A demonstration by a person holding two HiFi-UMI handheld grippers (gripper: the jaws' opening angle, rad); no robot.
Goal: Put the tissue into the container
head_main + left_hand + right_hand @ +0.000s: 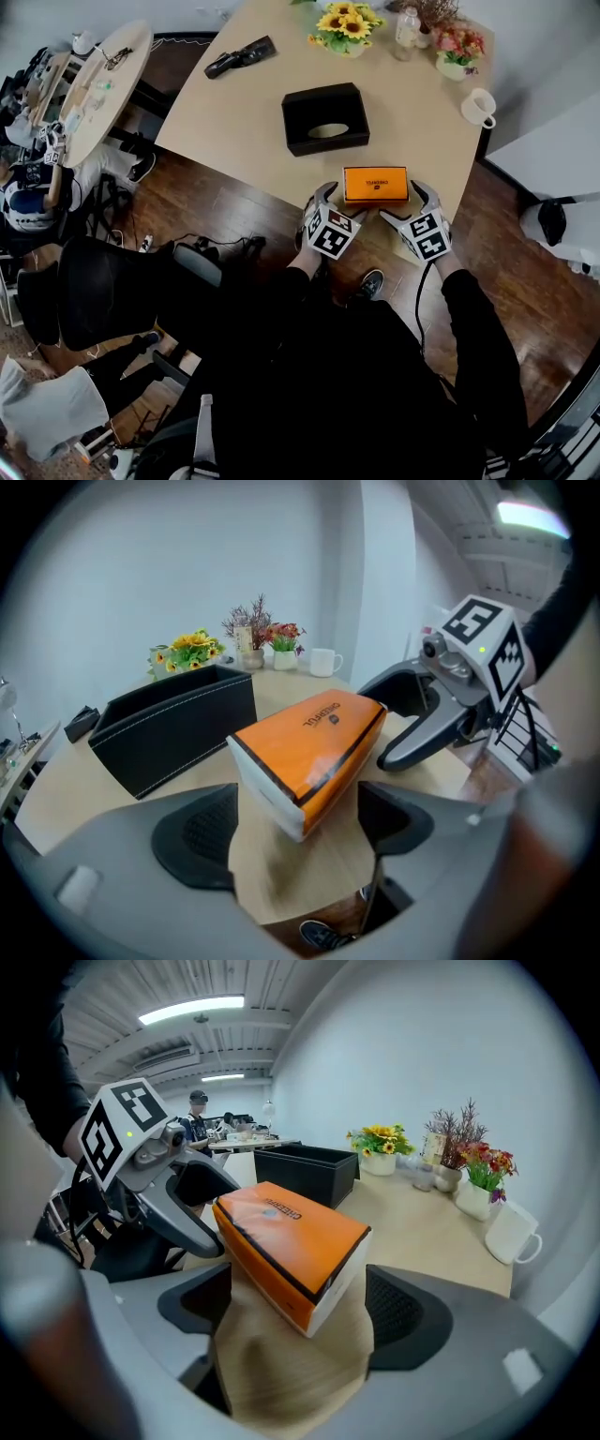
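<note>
An orange tissue pack [375, 184] lies flat on the wooden table [234, 122], close to its front edge. Behind it stands the black open-topped container [325, 117]. My left gripper [339, 202] is at the pack's left end and my right gripper [408, 203] at its right end. In the left gripper view the pack [309, 752] has a corner between the wide-open jaws, with gaps to both pads; the container [173, 728] is behind it at the left. In the right gripper view the pack [291, 1241] likewise sits untouched between open jaws, and the container [305, 1171] is beyond it.
At the table's far end stand a sunflower pot [349, 23], a glass bottle [406, 28], a pot of pink flowers [457, 47] and a white mug [479, 108]. A black tool [239, 56] lies at the far left. A round table [94, 84] with seated people is further left.
</note>
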